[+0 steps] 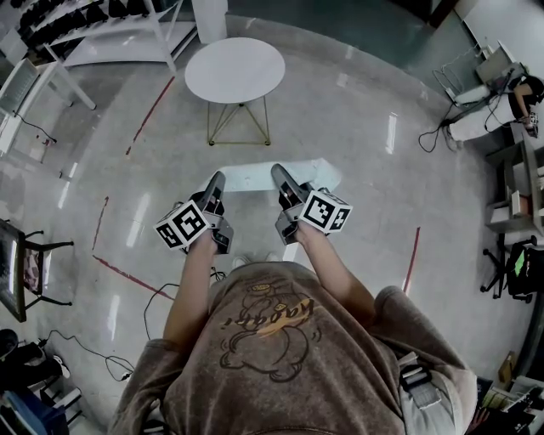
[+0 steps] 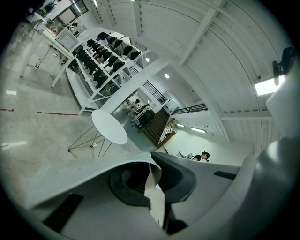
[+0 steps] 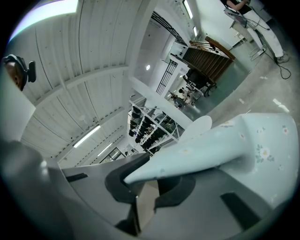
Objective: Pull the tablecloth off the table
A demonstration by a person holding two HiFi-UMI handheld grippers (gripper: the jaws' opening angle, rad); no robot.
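Gripping one pale flowered tablecloth (image 1: 251,177) with two grippers: left gripper (image 1: 216,180) pinched tight on one edge, right gripper (image 1: 279,174) pinched tight on the other. Stretched between them above the floor (image 1: 357,127), well apart from the one round white table (image 1: 235,70) beyond.

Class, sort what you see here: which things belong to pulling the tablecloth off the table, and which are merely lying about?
Belonging to the job:
- tablecloth, pinched by both grippers
- left gripper
- right gripper
- round white table, already bare

Just lying about:
- shelving rack
- black chair
- floor cable
- red floor tape
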